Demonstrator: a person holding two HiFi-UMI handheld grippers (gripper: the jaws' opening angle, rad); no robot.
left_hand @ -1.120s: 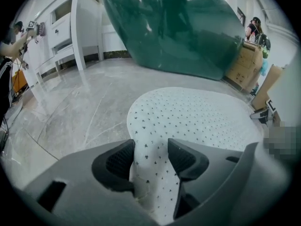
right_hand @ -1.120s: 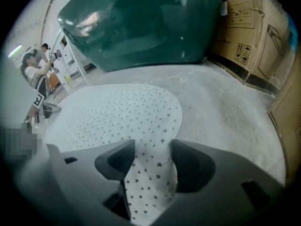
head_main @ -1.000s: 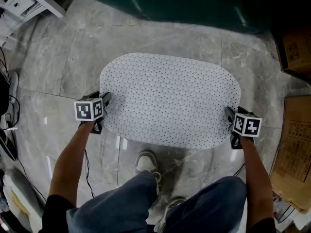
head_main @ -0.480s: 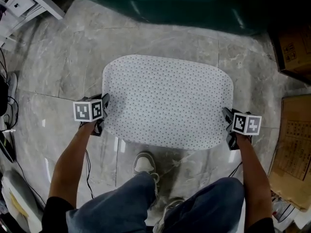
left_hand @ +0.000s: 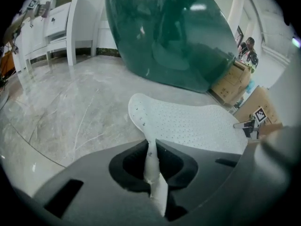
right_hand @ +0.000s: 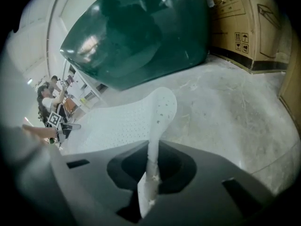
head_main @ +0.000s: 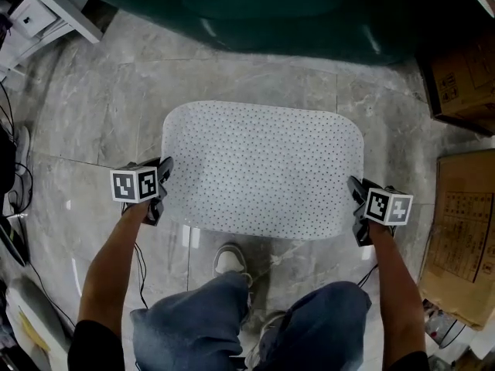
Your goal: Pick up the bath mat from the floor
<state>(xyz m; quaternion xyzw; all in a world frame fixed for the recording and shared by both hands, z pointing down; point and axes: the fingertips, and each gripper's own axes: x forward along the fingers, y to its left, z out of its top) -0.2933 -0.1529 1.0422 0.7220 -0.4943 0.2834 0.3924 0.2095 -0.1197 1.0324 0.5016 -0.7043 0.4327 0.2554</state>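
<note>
Floor (head_main: 85,122): large grey veined tiles, polished, with thin joints and small bright reflections of overhead light. Tub (head_main: 271,6): a big, dark green, glossy, rounded body that stands on the floor along the far edge. White cabinet (head_main: 42,10): at the far left corner, raised on slim legs. Cardboard boxes: one (head_main: 464,76) at the right just beside the tub, a flatter printed one (head_main: 464,238) nearer. Black cables (head_main: 11,184): along the left edge.
</note>
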